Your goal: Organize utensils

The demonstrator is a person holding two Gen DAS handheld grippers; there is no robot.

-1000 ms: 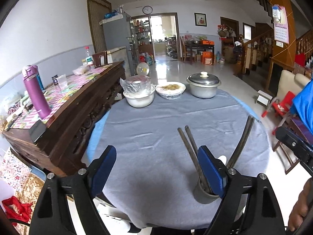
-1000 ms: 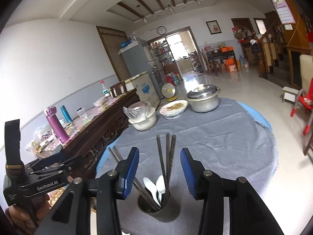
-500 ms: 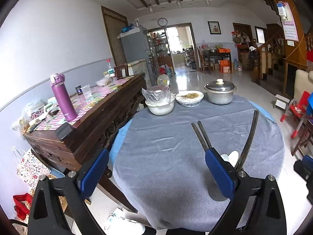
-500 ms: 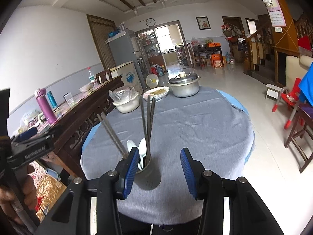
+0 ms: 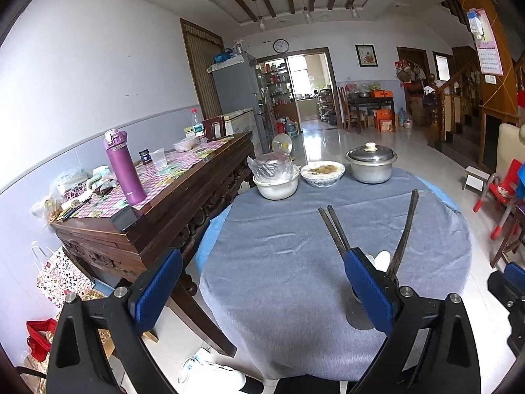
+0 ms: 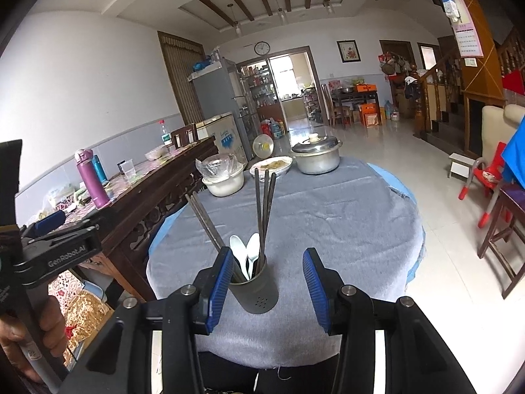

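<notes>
A dark grey utensil cup [image 6: 255, 292] stands near the front edge of the round table with the grey cloth [image 6: 328, 210]. It holds several dark chopsticks [image 6: 264, 203] and white spoons [image 6: 244, 252]. My right gripper [image 6: 267, 287] is open and empty, its blue pads just in front of the cup on either side. My left gripper [image 5: 262, 292] is open and empty, held left of the cup; its right finger hides most of the cup [image 5: 356, 312]. The chopsticks [image 5: 334, 229] stick up behind it.
At the table's far side stand a lidded metal pot [image 5: 370, 162], a dish of food [image 5: 323, 172] and a plastic-covered white bowl [image 5: 275, 179]. A dark wooden sideboard [image 5: 157, 210] with a purple flask [image 5: 124, 167] is to the left. Red chairs [image 6: 482, 180] stand right.
Both grippers have pulled back and up from the cup, so the table looks farther away. The cup and utensils have stayed in place. Both grippers stayed open.
</notes>
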